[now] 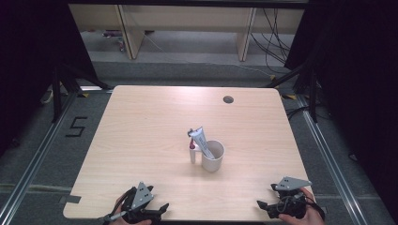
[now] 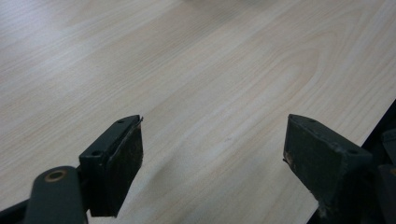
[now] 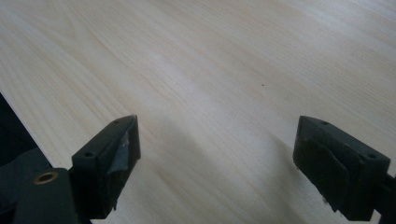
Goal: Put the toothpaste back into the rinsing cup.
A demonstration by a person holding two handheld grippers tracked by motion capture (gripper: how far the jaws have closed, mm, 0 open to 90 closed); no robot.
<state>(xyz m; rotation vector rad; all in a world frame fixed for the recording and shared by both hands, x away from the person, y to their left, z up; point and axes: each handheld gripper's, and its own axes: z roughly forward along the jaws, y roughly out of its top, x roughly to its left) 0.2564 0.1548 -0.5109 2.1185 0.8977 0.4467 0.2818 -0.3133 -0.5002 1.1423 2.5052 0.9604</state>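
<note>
Grippers sit at the near table edge, left gripper [image 1: 163, 206] and right gripper [image 1: 261, 205] both spread wide with nothing between the jaws, hovering just over bare wood [image 2: 196, 84]. Farther in, mid-table and well apart from both, stands a white cup [image 1: 213, 156] with a tube [image 1: 202, 140] leaning in it; its print is too small to read. On the floor left of the table, a "5" [image 1: 76, 126] is marked.
</note>
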